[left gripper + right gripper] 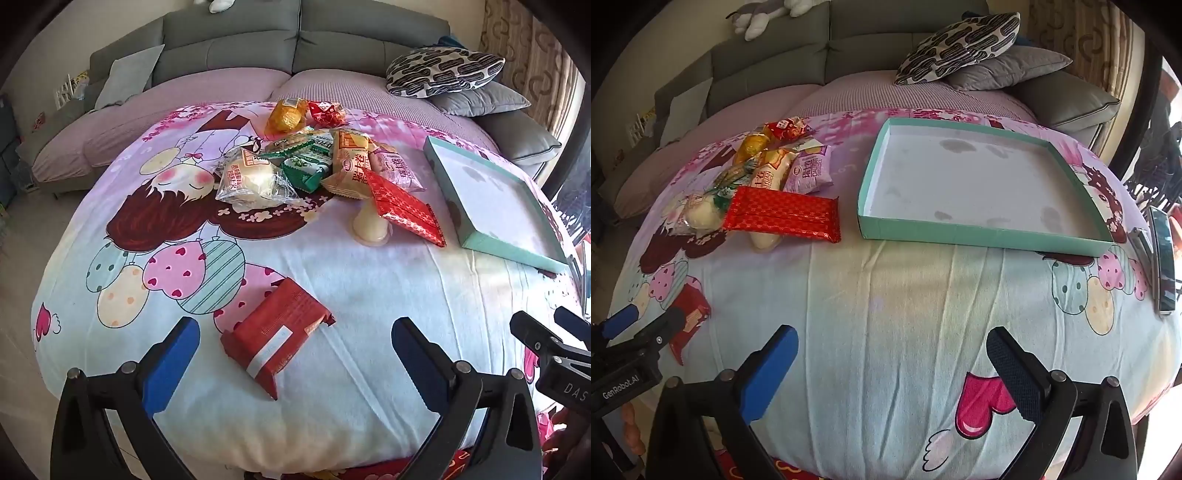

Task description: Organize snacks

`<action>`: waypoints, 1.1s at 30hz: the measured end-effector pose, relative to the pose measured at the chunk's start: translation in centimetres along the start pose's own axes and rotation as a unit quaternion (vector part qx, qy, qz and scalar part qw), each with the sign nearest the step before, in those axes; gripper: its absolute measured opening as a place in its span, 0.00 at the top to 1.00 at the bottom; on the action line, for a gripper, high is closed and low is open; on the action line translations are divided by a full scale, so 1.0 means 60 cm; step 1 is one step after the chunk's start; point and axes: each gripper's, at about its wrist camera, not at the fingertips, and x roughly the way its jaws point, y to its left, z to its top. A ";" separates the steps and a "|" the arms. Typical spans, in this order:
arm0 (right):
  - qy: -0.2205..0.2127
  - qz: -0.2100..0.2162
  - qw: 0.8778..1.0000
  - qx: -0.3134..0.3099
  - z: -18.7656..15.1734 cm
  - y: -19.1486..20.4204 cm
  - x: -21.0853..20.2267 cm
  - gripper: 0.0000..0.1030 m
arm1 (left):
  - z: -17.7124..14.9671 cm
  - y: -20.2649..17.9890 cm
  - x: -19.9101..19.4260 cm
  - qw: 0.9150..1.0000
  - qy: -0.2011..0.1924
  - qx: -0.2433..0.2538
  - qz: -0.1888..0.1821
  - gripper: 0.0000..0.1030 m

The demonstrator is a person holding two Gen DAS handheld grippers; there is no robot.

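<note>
A pile of several wrapped snacks (314,162) lies on the cartoon-print cloth (369,295), far from me. A flat red patterned packet (402,206) sticks out of its right side, resting on a cream jelly cup (369,225). One red biscuit packet (275,334) lies apart, just ahead of my left gripper (295,339), which is open and empty. My right gripper (892,350) is open over bare cloth, with nothing between its fingers. An empty teal shallow box (982,232) sits ahead of it; the snack pile (768,177) lies to the box's left.
A grey sofa (295,44) with patterned and grey cushions (964,48) runs behind the table. A phone-like dark slab (1163,262) lies at the table's right edge. The right gripper's fingers (535,332) show at the lower right of the left wrist view.
</note>
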 end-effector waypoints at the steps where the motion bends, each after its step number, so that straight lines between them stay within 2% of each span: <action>1: 0.002 0.002 1.000 0.000 0.001 0.000 0.001 0.00 | 0.001 0.000 -0.002 1.000 -0.004 0.000 -0.003 0.00; 2: -0.017 0.002 1.000 0.002 -0.002 -0.001 -0.013 0.00 | -0.011 -0.007 -0.001 1.000 -0.014 0.003 -0.006 0.00; 5: -0.014 0.003 1.000 -0.006 0.003 -0.008 -0.021 0.00 | -0.008 -0.010 -0.012 0.999 -0.022 -0.003 -0.025 0.00; 19: -0.024 -0.005 1.000 -0.001 -0.007 -0.022 -0.031 0.00 | -0.012 -0.024 -0.029 0.999 -0.046 0.013 -0.022 0.00; 33: -0.020 -0.007 1.000 0.000 -0.010 -0.025 -0.031 0.00 | -0.016 -0.024 -0.028 0.999 -0.048 0.009 -0.018 0.00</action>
